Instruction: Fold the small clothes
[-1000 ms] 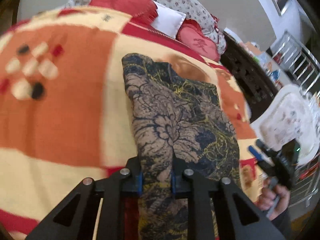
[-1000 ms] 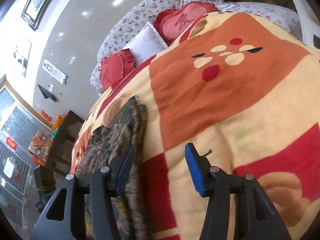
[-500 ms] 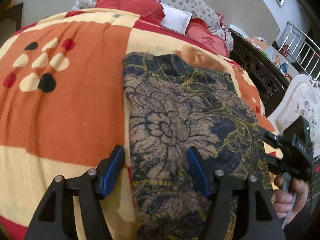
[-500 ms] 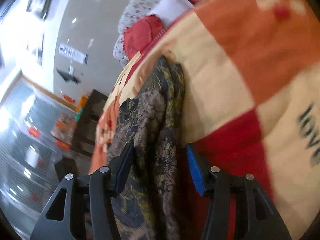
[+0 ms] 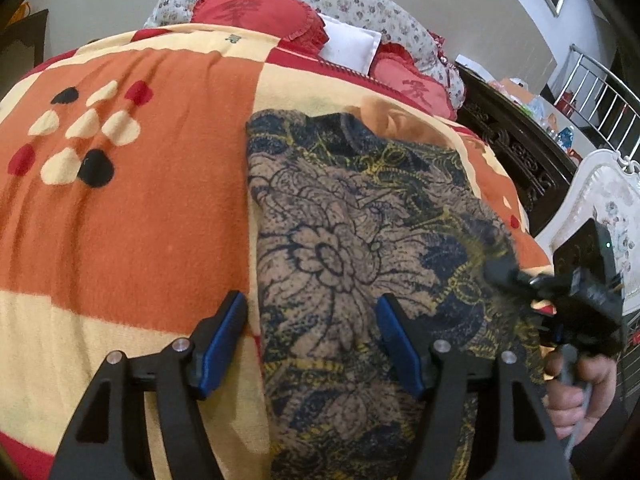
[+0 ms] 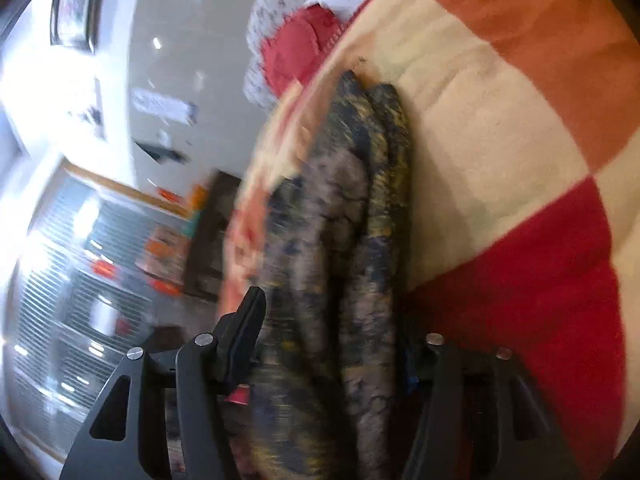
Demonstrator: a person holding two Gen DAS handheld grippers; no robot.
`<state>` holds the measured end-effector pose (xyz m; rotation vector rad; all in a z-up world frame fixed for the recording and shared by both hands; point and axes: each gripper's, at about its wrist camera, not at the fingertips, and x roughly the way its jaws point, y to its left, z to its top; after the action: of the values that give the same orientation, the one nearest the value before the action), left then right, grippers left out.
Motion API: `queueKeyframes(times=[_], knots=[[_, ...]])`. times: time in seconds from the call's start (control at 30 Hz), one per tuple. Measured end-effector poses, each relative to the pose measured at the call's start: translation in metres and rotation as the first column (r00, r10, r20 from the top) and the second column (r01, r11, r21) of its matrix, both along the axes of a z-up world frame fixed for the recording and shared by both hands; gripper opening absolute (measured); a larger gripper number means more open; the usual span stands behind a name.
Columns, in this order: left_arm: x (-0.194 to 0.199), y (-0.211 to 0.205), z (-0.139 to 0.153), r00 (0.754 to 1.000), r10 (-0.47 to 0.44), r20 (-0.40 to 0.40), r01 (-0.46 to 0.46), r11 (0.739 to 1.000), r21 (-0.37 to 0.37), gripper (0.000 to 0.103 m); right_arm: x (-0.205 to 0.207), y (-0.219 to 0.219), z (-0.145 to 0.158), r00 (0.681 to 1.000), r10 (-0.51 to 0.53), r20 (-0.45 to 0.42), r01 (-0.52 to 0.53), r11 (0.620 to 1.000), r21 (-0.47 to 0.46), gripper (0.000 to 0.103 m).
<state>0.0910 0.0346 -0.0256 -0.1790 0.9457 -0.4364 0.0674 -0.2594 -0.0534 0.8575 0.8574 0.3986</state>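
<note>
With the left tool [image 5: 310, 338] just opened and gripping nothing, the right tool [image 6: 336, 344] (jaws closing around the folded garment's [image 5: 360, 240] edge) should catch every layer before lifting from the bed [image 5: 132, 220].

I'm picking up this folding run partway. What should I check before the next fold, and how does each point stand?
1. Brown-and-navy floral garment lies on the orange, cream and red blanket: ok.
2. Left gripper has let go, its jaws having just opened, with cloth between them: ok.
3. Right gripper straddles the garment's folded edge, jaws just closing: ok.
4. Right pads pressing on the cloth: cannot tell, blurred.
5. Layers aligned: cannot tell.
</note>
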Motion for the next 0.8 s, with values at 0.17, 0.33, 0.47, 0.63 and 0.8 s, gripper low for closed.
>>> queueKeyframes(times=[0.17, 0.33, 0.47, 0.63, 0.8], knots=[[0.01, 0.007, 0.02, 1.0, 0.02, 0.02, -0.019, 1.0, -0.012, 0.022, 0.003, 0.006, 0.006, 1.0, 0.007, 0.012, -0.007, 0.999, -0.052, 0.024], [0.01, 0.028, 0.045, 0.993, 0.049, 0.105, -0.048, 0.999, -0.017, 0.021, 0.009, 0.03, 0.03, 0.996, 0.025, 0.082, -0.015, 0.992, -0.127, 0.021], [0.02, 0.06, 0.052, 0.986, 0.105, 0.127, -0.108, 0.994, 0.018, 0.021, 0.025, 0.058, 0.036, 0.991, 0.086, 0.101, -0.072, 0.988, -0.135, 0.021], [0.041, 0.078, 0.022, 0.992, 0.125, 0.019, -0.126, 0.99, 0.067, 0.04, 0.043, 0.084, 0.023, 0.994, 0.098, 0.047, -0.09, 0.984, -0.151, 0.022], [0.039, 0.091, 0.036, 0.984, 0.167, 0.069, -0.172, 0.983, 0.067, 0.057, 0.039, 0.074, 0.022, 0.997, 0.077, -0.028, -0.08, 0.99, -0.119, 0.03]])
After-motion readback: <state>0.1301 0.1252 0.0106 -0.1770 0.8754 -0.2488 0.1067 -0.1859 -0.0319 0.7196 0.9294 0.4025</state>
